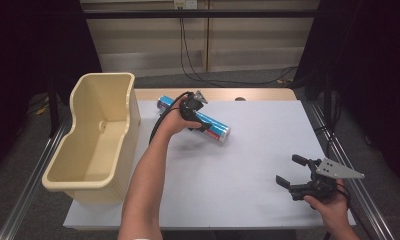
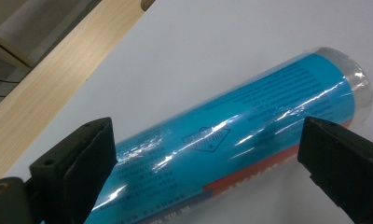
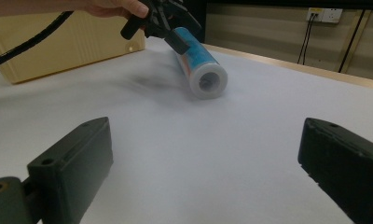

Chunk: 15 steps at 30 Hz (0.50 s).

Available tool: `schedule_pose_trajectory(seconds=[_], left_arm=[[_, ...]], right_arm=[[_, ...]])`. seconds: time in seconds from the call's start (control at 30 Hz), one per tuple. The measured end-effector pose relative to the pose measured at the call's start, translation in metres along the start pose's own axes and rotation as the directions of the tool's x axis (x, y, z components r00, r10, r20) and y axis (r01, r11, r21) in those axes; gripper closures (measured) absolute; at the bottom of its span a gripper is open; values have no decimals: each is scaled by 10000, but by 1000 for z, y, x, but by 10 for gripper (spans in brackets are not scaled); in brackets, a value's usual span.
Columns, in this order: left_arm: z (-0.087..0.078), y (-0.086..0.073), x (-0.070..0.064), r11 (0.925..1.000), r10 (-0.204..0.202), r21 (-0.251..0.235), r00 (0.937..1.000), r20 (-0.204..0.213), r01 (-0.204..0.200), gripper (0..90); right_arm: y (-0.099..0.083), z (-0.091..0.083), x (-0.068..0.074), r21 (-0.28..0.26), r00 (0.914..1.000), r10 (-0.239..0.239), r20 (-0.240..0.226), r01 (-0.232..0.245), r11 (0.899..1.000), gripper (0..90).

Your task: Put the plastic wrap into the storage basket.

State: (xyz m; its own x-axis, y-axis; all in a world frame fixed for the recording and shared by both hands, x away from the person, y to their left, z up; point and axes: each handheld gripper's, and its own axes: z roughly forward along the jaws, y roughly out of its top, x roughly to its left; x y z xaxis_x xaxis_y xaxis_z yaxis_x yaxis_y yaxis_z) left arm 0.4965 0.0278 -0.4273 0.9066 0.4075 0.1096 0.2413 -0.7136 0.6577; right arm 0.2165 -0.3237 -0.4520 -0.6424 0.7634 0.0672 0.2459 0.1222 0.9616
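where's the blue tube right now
In the high view the blue tube lies on the white table toward its far edge, right of the beige bin, with the open left gripper over its middle.

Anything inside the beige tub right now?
The tub looks empty: the high view shows bare floor and inner walls. Its near rim hides a strip of the bottom closest to the person.

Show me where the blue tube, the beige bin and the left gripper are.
blue tube (image 2: 250, 121): left gripper view, on its blue printed label.
beige bin (image 1: 130, 107): high view, on its right wall near the rim.
left gripper (image 1: 198, 117): high view, between its fingertips, over the tube.
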Motion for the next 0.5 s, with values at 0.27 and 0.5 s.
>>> schedule_pose_trajectory(seconds=[0.27,0.5], left_arm=[[18,5,2,9995,-159,287,9975,684,139,4],[21,2,2,10000,46,19,9953,966,-48,0]], right_arm=[[0,0,-2,-2,9999,108,-71,-108,9999,28],[-1,-1,-2,51,9999,64,-118,-64,10000,32]])
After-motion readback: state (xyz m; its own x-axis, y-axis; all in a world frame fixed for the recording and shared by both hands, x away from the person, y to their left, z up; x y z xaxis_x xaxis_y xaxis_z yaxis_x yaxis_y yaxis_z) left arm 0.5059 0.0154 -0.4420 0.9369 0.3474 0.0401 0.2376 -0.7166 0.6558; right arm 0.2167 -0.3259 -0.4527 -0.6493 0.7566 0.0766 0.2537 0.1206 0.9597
